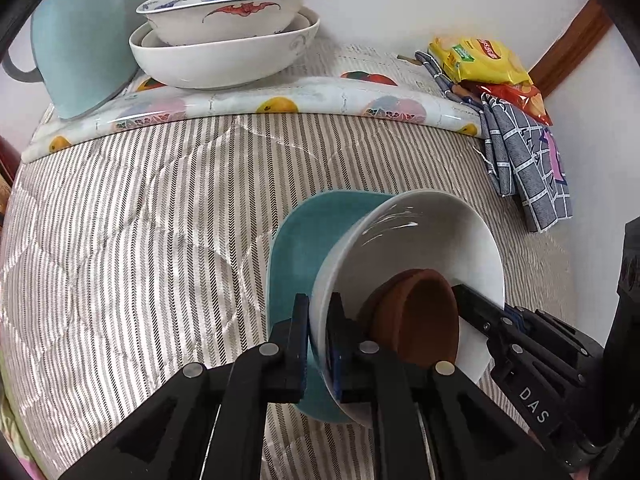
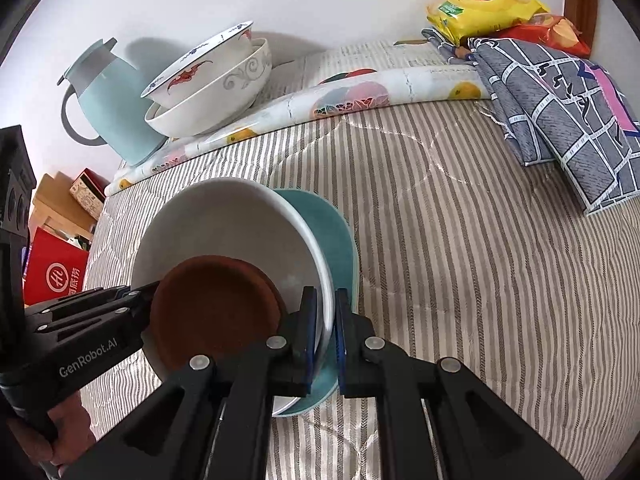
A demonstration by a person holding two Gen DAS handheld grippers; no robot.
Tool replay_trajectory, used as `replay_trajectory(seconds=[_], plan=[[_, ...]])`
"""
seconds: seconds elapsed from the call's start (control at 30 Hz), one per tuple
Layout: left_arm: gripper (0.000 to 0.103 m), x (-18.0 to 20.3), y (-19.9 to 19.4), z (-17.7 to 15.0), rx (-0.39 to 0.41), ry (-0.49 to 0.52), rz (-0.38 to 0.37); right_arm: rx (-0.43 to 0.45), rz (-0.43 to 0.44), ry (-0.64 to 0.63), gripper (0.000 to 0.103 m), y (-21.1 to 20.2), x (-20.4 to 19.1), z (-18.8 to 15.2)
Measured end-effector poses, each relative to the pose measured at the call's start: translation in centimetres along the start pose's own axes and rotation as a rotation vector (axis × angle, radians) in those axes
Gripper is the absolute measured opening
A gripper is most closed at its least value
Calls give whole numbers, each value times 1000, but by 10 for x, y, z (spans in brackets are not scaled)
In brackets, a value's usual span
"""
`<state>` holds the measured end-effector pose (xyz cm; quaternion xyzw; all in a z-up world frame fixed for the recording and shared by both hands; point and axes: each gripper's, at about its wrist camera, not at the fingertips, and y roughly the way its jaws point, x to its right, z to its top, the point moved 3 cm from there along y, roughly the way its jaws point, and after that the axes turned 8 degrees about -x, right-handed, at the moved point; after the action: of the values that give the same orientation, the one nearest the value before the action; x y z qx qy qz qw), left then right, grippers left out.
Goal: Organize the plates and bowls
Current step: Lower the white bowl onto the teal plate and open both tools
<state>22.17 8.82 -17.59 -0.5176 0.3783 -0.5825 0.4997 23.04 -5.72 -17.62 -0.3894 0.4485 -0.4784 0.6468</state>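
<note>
A white bowl [image 1: 424, 240] holds a small brown dish [image 1: 416, 320] and sits on a teal plate [image 1: 304, 256] over the striped quilt. My left gripper [image 1: 318, 340] is shut on the near rims of the white bowl and teal plate together. My right gripper [image 2: 326, 328] is shut on the opposite rims of the same white bowl [image 2: 224, 220] and teal plate [image 2: 332, 236]; the brown dish [image 2: 216, 312] lies inside. A stack of patterned white bowls [image 1: 224, 36] stands at the back, also in the right wrist view [image 2: 208, 88].
A pale blue jug [image 1: 80, 40] stands left of the bowl stack, on a fruit-print mat [image 1: 280, 100]. Yellow and red snack bags [image 1: 484, 64] and a folded grey cloth [image 1: 524, 160] lie at the right. Red and cardboard boxes [image 2: 56, 264] sit beyond the quilt's left edge.
</note>
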Motion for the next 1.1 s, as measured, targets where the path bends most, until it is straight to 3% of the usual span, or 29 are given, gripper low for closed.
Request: replay_trajectory(seconds=[0.57,0.83,0.97,1.0,1.1], plan=[[12,-9,5,5,-5,-3,-74,0,15,-42,14,5,-1,12],[13,-6,-6,0,28,29,-50,7,35,-46,15,0,0,8],[21,-7,-25,-4,64,38,-58,15,41,-47,19,-7,0,4],[27,-6,-29,-6,72,43,-50,17,37,-50,20,-10,-1,2],[30,-3,-43,-15,112,62,-8,27,37,-59,22,-19,-1,-4]])
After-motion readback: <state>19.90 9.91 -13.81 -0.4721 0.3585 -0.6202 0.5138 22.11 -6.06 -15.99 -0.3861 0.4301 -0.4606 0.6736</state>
